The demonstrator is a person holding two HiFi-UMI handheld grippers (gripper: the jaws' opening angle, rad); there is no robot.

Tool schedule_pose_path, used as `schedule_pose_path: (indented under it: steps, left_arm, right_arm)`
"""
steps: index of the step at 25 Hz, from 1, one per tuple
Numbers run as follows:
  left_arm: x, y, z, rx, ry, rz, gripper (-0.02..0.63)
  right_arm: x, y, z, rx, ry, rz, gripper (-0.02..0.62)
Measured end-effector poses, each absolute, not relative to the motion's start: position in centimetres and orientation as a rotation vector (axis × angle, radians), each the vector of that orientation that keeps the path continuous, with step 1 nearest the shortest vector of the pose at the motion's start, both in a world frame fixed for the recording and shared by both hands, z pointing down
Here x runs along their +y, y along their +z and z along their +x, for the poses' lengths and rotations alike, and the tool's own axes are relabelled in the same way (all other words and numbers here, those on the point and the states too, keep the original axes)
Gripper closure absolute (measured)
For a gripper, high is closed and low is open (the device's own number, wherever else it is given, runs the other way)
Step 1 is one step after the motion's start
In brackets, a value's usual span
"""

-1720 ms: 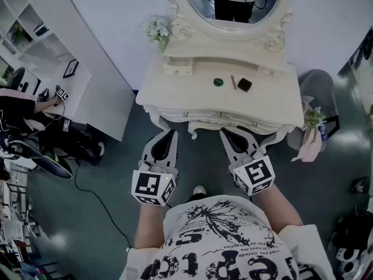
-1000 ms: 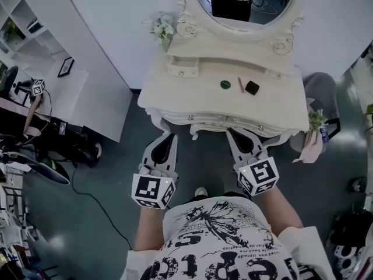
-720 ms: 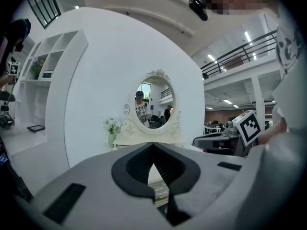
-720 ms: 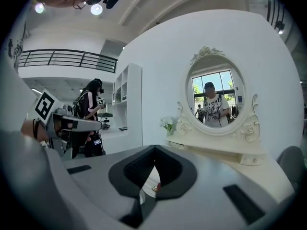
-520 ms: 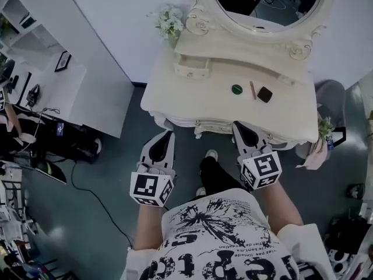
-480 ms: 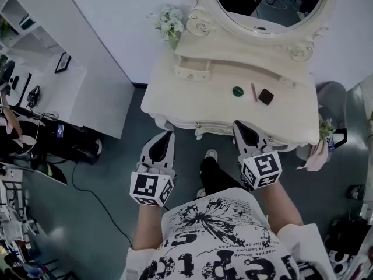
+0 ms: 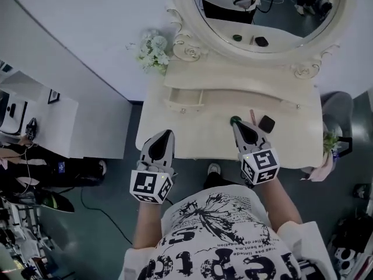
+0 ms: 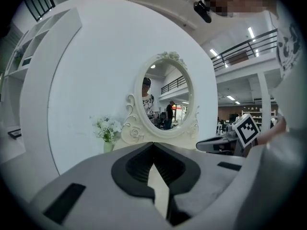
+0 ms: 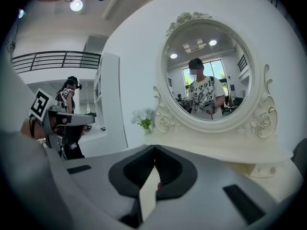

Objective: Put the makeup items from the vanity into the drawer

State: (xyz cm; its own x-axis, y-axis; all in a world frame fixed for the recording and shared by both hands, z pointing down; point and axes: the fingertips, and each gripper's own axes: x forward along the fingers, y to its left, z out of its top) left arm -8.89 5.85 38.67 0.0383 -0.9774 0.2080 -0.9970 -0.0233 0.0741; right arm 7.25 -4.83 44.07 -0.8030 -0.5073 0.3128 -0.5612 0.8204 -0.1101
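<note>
Hovering over the vanity [image 7: 195, 134] front edge in the head view, the left gripper [image 7: 165, 134] and right gripper [image 7: 236, 124] point toward its back. A green pot [image 7: 235, 119], slim stick [image 7: 252, 116] and black compact [image 7: 266, 123] lie on the vanity's right half, with the pot at the right gripper's tip. The small drawer [image 7: 185, 100] sits at the vanity's back left.

In the left gripper view, the jaws are pressed together, holding nothing, over the vanity top.

In the right gripper view, the jaws are likewise pressed together and hold nothing.
</note>
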Motion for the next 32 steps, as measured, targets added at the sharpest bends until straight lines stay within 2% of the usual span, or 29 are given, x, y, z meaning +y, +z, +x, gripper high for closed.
schedule_pose_path:
  steps: [8, 20, 23, 32]
  left_arm:
    - [-1.8, 42.3, -10.3, -1.915, 0.136, 2.184, 0.588]
    - [-6.3, 50.0, -11.6, -1.628, 0.197, 2.246, 0.586]
    - [-6.5, 51.1, -11.7, -1.585, 0.232, 2.247, 0.588]
    - [-7.0, 52.2, -11.6, -1.525, 0.262, 2.251, 0.586]
  right_arm:
    - [-10.5, 49.8, 7.5, -2.564, 0.366, 0.882, 0.58]
    - [-11.8, 60.0, 9.7, -2.176, 0.58, 1.056, 0.572]
    - [-11.8, 62.2, 9.9, -2.113, 0.645, 1.071, 0.476]
    - [-12.4, 65.3, 10.9, -1.964, 0.759, 1.102, 0.474]
